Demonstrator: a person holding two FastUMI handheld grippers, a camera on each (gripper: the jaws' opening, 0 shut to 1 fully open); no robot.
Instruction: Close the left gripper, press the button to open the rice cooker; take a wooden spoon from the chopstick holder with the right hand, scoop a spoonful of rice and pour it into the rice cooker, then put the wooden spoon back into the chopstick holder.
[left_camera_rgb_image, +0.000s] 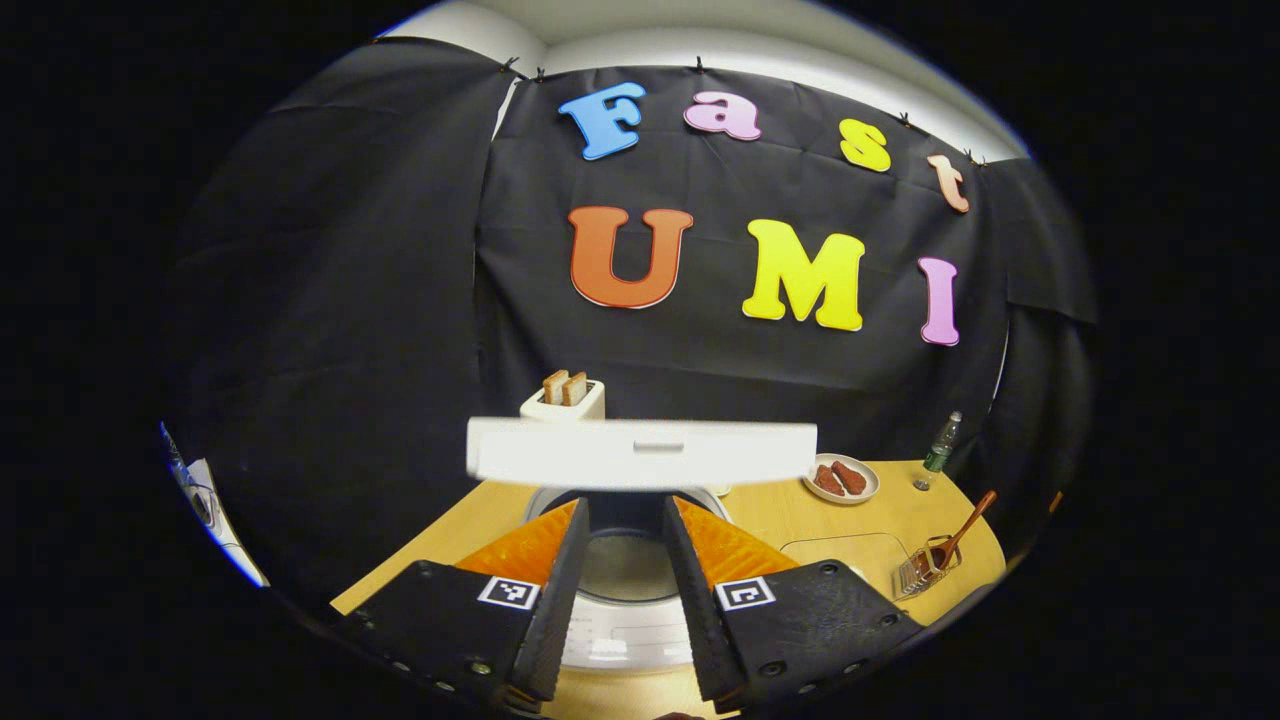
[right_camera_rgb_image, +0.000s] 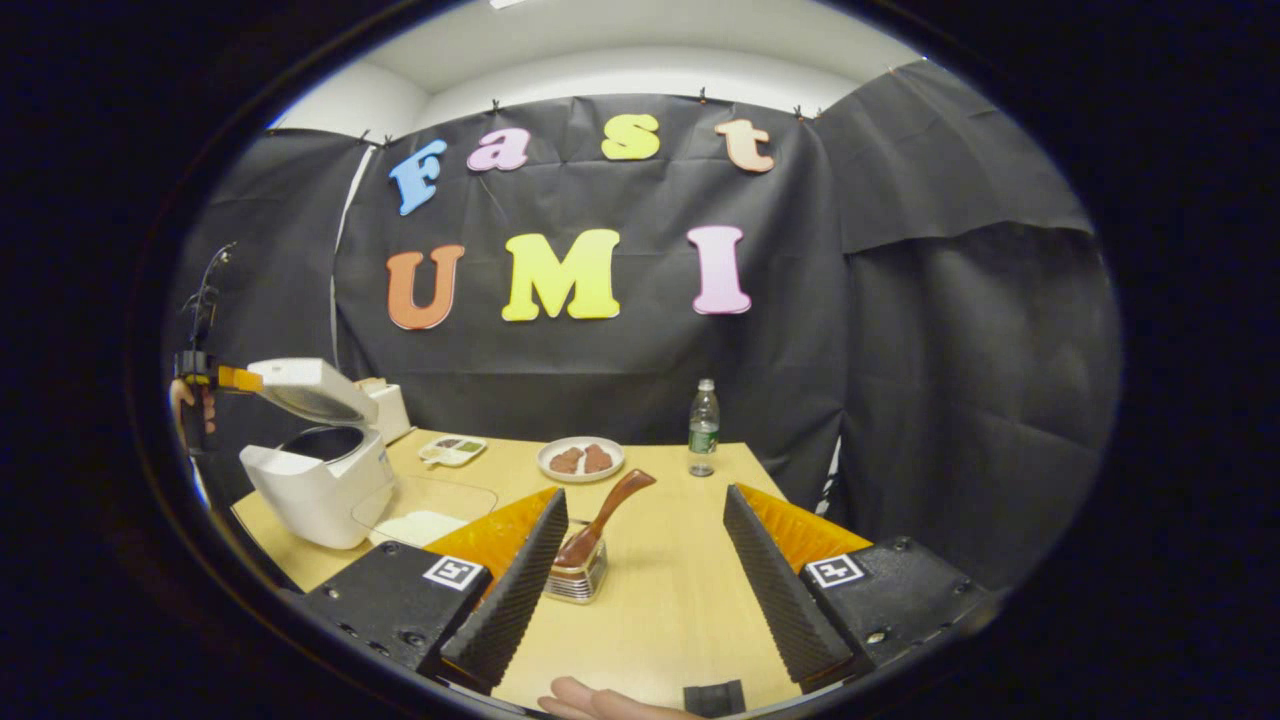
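The white rice cooker sits right below my left gripper. Its lid stands raised and I see it edge-on, with the inner pot visible in the narrow gap between my parted fingers. In the right gripper view the cooker stands at the table's left with its lid up. The left gripper hovers by the lid's edge. My right gripper is open and holds nothing. Just ahead of it, the wooden spoon leans in the chopstick holder.
A clear container of rice lies beside the cooker. A plate of brown food, a water bottle, a small divided dish and a toaster with bread stand toward the back of the wooden table.
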